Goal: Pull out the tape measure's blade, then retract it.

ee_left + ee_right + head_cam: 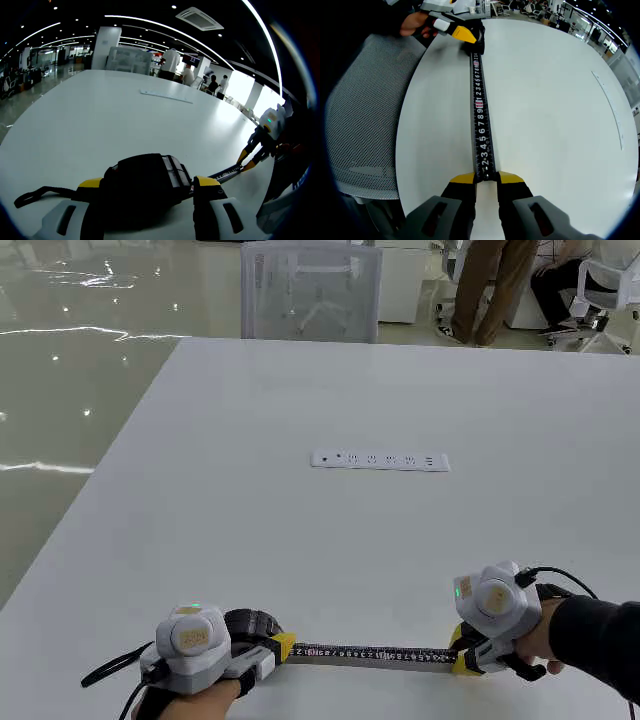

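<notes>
The left gripper (pixel 284 646) has its jaws clamped on the tape measure (pixel 147 185). The right gripper (pixel 485 178) has its jaws pinched on the end of the blade (pixel 479 110). The blade is stretched straight between both jaws, near the worktop (pixel 300 540) edge. Beyond the jaws the worktop is open, with a power strip (pixel 380 461) well ahead.

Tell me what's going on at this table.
A person is working a tape measure at a white table. The left gripper clamps its black case; the right gripper pinches the end of the blade. The blade lies drawn out along the table's near edge between them, not yet retracted. A power strip lies farther back.
</notes>
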Available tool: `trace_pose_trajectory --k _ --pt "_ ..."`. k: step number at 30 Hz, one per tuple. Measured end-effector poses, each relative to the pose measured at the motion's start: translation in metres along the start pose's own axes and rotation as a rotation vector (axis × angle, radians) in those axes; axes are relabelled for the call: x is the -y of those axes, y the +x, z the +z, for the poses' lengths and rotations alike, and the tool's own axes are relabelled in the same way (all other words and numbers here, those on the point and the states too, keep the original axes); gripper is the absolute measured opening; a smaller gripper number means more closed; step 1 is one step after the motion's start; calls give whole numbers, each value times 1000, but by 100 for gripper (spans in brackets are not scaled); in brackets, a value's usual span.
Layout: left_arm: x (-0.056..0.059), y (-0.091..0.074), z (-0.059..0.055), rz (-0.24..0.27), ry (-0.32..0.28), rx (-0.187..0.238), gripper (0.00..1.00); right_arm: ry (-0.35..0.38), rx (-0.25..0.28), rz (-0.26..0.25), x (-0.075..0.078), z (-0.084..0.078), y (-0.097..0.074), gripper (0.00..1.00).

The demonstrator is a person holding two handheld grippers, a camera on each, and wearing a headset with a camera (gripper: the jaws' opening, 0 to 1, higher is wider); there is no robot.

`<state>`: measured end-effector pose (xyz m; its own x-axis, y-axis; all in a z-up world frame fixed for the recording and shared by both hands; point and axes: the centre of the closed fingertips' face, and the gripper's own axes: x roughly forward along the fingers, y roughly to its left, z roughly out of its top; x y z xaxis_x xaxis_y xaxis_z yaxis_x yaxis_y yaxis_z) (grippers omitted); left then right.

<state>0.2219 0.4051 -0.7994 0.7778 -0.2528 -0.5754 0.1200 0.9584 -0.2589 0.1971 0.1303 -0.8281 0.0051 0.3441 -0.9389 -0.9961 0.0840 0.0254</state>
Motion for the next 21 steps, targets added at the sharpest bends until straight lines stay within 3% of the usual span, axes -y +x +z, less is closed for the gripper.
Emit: trace_pose_trajectory --k 6,8,13,21 --pt "-1 -1 -1 13 -25 -6 68 20 -40 -12 0 0 0 12" --pt "-5 -1 -3 37 0 -17 65 31 -53 -14 0 0 0 12" --pt "-3 -1 -2 39 3 -29 63 38 -83 -13 1 -1 1 12" --pt "-2 -1 -4 60 55 -56 61 58 -76 -15 1 -1 2 12"
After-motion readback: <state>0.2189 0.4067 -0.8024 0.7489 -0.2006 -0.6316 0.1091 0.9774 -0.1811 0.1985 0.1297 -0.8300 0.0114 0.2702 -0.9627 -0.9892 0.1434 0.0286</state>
